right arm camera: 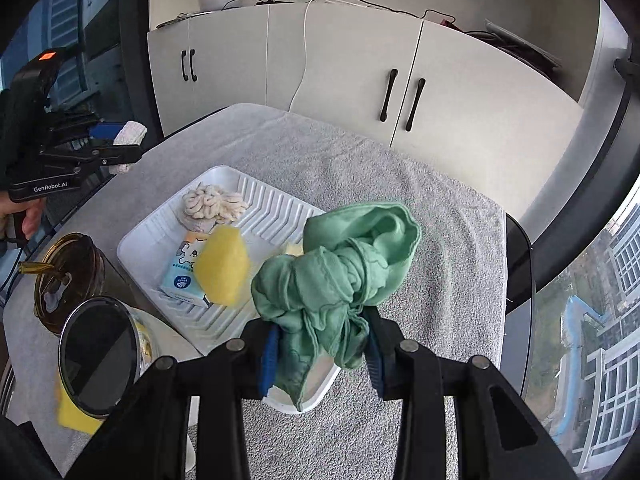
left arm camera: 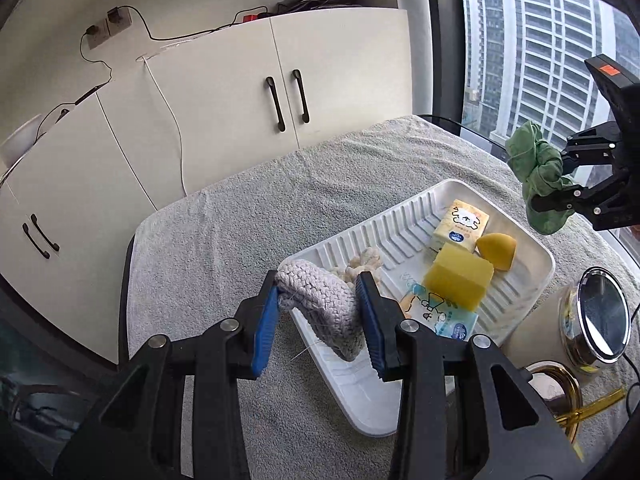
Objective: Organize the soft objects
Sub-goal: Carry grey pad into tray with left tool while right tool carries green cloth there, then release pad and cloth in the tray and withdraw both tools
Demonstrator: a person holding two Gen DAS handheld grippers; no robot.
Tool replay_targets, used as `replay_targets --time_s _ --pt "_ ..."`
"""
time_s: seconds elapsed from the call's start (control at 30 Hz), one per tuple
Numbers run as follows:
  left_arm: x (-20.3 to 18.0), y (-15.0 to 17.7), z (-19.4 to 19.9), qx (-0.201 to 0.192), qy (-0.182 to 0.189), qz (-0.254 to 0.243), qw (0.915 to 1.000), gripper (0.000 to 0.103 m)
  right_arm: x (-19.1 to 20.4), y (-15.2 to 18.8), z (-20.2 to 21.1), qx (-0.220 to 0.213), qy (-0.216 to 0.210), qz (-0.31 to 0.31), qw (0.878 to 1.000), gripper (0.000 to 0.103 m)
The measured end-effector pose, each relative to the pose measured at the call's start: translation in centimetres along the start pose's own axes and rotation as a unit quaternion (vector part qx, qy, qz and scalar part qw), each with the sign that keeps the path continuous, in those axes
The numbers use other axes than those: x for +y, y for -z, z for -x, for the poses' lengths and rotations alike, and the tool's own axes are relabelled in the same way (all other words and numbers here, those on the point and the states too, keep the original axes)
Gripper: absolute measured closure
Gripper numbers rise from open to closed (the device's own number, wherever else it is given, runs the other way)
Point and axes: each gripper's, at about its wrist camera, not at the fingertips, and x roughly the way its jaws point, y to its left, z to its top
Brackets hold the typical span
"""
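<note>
My left gripper (left arm camera: 318, 322) is shut on a grey knitted cloth (left arm camera: 320, 308) and holds it above the near corner of the white ridged tray (left arm camera: 400, 232). My right gripper (right arm camera: 320, 354) is shut on a knotted green cloth (right arm camera: 340, 268) and holds it above the tray's near edge (right arm camera: 224, 184). In the tray lie a cream knitted bundle (right arm camera: 212, 204), a yellow sponge (left arm camera: 458, 278), a yellow egg-shaped sponge (left arm camera: 498, 250) and two tissue packs (left arm camera: 462, 222). The right gripper with the green cloth also shows in the left wrist view (left arm camera: 556, 188).
A grey towel (left arm camera: 240, 220) covers the table. A round mirror (left arm camera: 600, 316) and a gold-rimmed jar (right arm camera: 68, 276) stand beside the tray. White cabinets (left arm camera: 224, 92) are behind the table. A window (left arm camera: 540, 40) is on the right.
</note>
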Motion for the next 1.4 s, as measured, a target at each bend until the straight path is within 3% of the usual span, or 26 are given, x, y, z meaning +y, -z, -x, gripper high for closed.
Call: replay_targets --time_s 0.37,0.67,0.87,0.9,1.07,1.13,1.4 --pt "-0.5 0.9 -5.7 0.04 0.057 -0.008 0.9975 0.067 0.5 -1.7 -6.6 0.045 -0.038 0.026 0.998 0.064" --pt "-0.5 1.6 -7.2 0.065 0.091 0.013 0.9936 0.063 1.0 -1.9 -8.0 0.055 -0.052 0.032 0.997 0.061" --pt "-0.4 1.8 -7.4 0.071 0.094 0.017 0.9929 0.06 0.9 -1.9 -8.2 0.055 -0.055 0.026 0.997 0.054" --pt "-0.4 1.9 -7.5 0.074 0.096 0.017 0.9925 0.058 0.9 -1.9 -8.3 0.055 -0.057 0.025 0.997 0.053" --pt "0.0 1.9 -7.3 0.066 0.109 0.033 0.9913 0.029 0.6 -1.9 -8.3 0.053 -0.06 0.016 0.997 0.044" --pt "0.1 1.9 -7.2 0.063 0.116 0.04 0.9904 0.023 0.5 -1.8 -7.9 0.049 -0.058 0.015 0.997 0.04" --pt "1.0 1.7 -5.9 0.044 0.109 0.058 0.9914 0.019 -0.6 -1.7 -5.7 0.022 -0.058 -0.008 0.998 0.026"
